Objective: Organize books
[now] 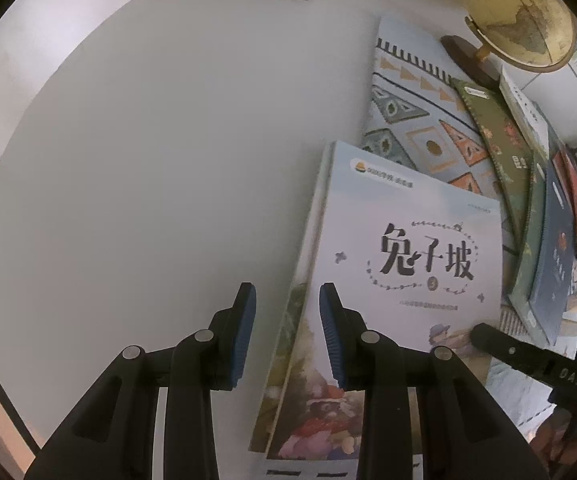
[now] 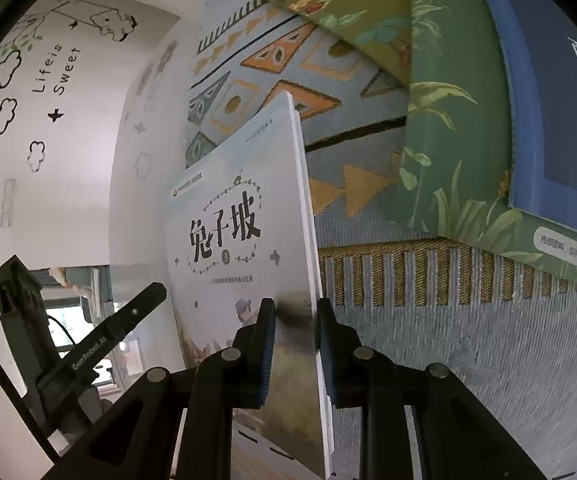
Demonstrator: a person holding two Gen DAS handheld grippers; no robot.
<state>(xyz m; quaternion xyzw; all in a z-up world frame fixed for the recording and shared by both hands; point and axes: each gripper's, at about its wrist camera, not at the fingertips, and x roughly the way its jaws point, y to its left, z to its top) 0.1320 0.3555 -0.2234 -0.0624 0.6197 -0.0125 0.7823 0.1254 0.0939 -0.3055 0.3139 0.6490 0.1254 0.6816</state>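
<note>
The right gripper [image 2: 295, 334] jaws clasp the white book's [image 2: 244, 248] edge, while the left gripper [image 1: 287, 334] jaws stand apart, empty.

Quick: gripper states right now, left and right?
Left gripper: open, holding nothing.
Right gripper: closed on the white book.

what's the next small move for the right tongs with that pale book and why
Probably close a little tighter on the pale book before moving it. The right tongs straddle its lower edge and it stands tilted up off the patterned mat, while the left tongs sit at its spine edge, gripping nothing.
</note>
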